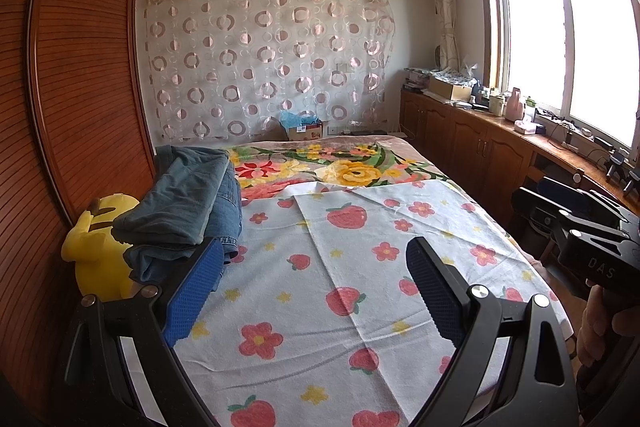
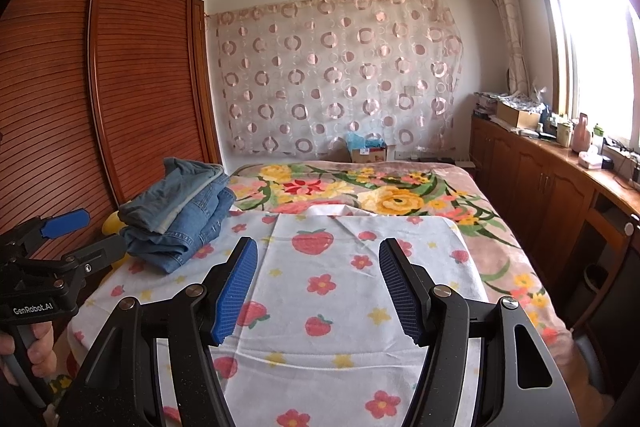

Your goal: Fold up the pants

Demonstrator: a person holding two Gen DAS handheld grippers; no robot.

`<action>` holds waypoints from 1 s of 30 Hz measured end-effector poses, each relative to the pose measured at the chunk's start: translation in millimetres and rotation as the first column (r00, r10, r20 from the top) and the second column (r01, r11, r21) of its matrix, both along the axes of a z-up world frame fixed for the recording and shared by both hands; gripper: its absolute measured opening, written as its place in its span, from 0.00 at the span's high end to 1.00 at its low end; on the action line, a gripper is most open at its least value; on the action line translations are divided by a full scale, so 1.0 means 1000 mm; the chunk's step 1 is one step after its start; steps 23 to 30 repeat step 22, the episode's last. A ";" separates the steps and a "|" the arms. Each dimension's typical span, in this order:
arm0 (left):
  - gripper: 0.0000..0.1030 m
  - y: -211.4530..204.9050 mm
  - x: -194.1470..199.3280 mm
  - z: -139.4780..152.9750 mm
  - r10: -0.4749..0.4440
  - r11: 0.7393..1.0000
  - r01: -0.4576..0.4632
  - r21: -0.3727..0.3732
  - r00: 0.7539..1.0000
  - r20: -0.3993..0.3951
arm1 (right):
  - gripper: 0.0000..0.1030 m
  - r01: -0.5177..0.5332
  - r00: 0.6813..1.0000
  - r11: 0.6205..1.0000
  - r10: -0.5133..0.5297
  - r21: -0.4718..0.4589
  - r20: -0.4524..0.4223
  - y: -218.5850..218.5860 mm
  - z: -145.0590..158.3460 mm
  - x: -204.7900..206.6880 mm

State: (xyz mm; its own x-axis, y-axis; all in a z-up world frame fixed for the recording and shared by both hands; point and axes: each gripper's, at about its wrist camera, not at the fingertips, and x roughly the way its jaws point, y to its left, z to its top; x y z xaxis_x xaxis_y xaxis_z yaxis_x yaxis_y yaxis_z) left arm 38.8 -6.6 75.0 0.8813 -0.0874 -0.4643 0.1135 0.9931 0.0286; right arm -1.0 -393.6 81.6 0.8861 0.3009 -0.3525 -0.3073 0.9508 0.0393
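One strawberry-print sheet [image 1: 320, 287] covers bed [image 2: 500, 227].

The pants [image 2: 180, 215] are faded blue denim, and the sheet [image 2: 332, 291] under them is white with red strawberries, pink flowers and yellow stars. The blanket [image 2: 400, 195] shows yellow and red flowers with green leaves, and the toy [image 1: 96, 255] is yellow.

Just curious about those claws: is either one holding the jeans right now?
No: the jeans sit piled on the bed's left side, and both grippers are open and empty.
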 end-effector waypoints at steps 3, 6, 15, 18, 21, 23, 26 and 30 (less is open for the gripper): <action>0.09 -0.001 -0.001 0.000 0.001 1.000 -0.001 -0.002 1.000 0.000 | 0.37 0.002 1.000 1.000 -0.002 -0.001 0.000 0.001 0.000 0.000; 0.09 0.000 0.000 0.000 0.000 1.000 0.000 0.000 1.000 0.000 | 0.37 0.002 1.000 1.000 -0.002 -0.001 0.000 0.002 0.000 0.000; 0.09 0.000 -0.001 0.000 0.000 1.000 0.000 -0.001 1.000 0.000 | 0.37 0.002 1.000 1.000 -0.002 -0.001 0.000 0.002 -0.001 -0.001; 0.09 0.000 -0.001 0.001 0.001 1.000 -0.001 -0.001 1.000 0.000 | 0.37 0.003 1.000 1.000 -0.003 -0.001 0.000 0.002 -0.001 0.000; 0.09 0.000 0.000 0.001 0.002 1.000 -0.002 -0.002 1.000 0.000 | 0.37 0.002 1.000 1.000 -0.002 -0.001 0.000 0.002 -0.001 0.000; 0.09 0.001 0.000 0.001 0.001 1.000 -0.001 -0.002 1.000 0.000 | 0.37 0.003 1.000 1.000 -0.003 -0.002 0.001 0.002 -0.001 0.000; 0.09 0.001 0.000 0.001 0.001 1.000 -0.001 -0.002 1.000 0.000 | 0.37 0.003 1.000 1.000 -0.003 -0.002 0.001 0.002 -0.001 0.000; 0.09 0.001 0.000 0.001 0.001 1.000 -0.001 -0.002 1.000 0.000 | 0.37 0.003 1.000 1.000 -0.003 -0.002 0.001 0.002 -0.001 0.000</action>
